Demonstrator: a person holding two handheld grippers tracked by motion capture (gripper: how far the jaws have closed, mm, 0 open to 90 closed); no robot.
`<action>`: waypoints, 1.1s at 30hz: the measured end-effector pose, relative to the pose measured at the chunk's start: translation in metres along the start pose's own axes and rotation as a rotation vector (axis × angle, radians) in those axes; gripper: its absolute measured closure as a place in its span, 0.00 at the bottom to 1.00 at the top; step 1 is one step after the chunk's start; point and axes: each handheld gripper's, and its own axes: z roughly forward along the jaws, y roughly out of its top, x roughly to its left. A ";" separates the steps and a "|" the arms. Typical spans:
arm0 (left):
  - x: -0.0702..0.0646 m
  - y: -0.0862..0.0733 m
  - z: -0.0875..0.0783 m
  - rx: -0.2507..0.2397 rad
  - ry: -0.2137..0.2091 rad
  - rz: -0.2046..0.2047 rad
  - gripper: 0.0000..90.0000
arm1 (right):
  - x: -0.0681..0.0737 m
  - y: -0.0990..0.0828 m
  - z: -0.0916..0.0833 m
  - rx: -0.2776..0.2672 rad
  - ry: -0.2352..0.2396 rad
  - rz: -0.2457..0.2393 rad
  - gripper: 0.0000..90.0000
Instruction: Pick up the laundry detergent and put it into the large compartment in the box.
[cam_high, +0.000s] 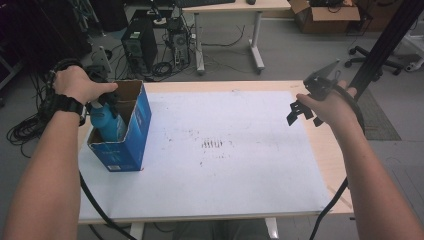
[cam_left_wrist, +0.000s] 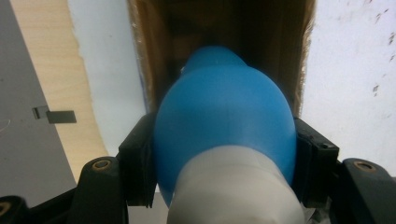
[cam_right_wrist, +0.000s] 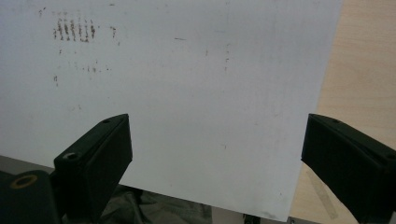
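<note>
Clamped on a blue bottle (cam_left_wrist: 224, 116) with a pale grey neck, the left gripper (cam_left_wrist: 224, 158) holds it inside the open blue carton (cam_high: 131, 135) – the right gripper (cam_right_wrist: 215, 154) gapes wide over the white sheet (cam_right_wrist: 187, 84), holding nothing

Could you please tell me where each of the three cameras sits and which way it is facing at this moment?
High view: above the person's side, looking forward and down on the table; both forearms, left gripper and right gripper show.
Left gripper view: rides the left gripper, looking down into the blue box; its jaws clamp the blue bottle.
Right gripper view: rides the right gripper, looking down at the white sheet; its jaws stand open.
Shared: bottle, box and sheet also appear in the high view.
</note>
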 end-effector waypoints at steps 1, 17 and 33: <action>0.000 0.001 0.003 0.005 -0.002 0.000 0.42 | 0.000 0.000 0.000 0.002 0.001 -0.001 0.10; 0.001 0.006 0.034 0.046 -0.003 0.010 0.42 | -0.004 -0.001 0.005 0.010 -0.003 0.005 0.10; -0.001 0.011 0.049 0.061 -0.003 0.018 0.41 | -0.003 0.000 0.009 0.016 -0.004 0.005 0.10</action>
